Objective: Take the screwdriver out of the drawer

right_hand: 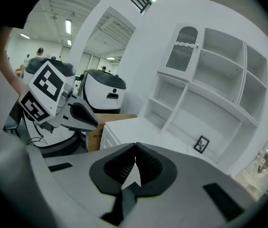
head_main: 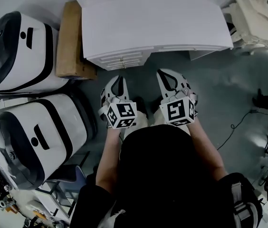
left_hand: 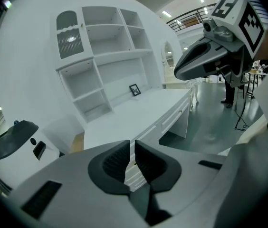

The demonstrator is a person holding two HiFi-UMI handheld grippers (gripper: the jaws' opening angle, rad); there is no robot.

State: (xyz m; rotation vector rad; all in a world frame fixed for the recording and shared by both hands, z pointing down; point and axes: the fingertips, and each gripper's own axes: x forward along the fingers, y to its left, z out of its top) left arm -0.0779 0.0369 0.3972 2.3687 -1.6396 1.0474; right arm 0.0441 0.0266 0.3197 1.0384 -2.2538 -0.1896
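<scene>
No screwdriver shows in any view. The white desk [head_main: 153, 23] has a stack of drawers [head_main: 120, 61] at its front left corner, all closed. My left gripper [head_main: 119, 78] hovers just in front of those drawers, shut with nothing between its jaws. My right gripper [head_main: 164, 72] is beside it, facing the knee space under the desk, also shut and empty. In the left gripper view the left gripper [left_hand: 131, 144] points at the desk's drawer front [left_hand: 172, 118], and the right gripper [left_hand: 181, 72] hangs at upper right. In the right gripper view the right gripper [right_hand: 135, 146] faces the desk top [right_hand: 143, 127].
Two large white machines with black trim [head_main: 24, 51] [head_main: 34, 137] stand to the left, with a cardboard box [head_main: 70, 37] between the upper one and the desk. White shelves [left_hand: 105, 56] and a small picture frame [left_hand: 135, 90] sit at the desk's back. A cable [head_main: 238, 122] crosses the floor at right.
</scene>
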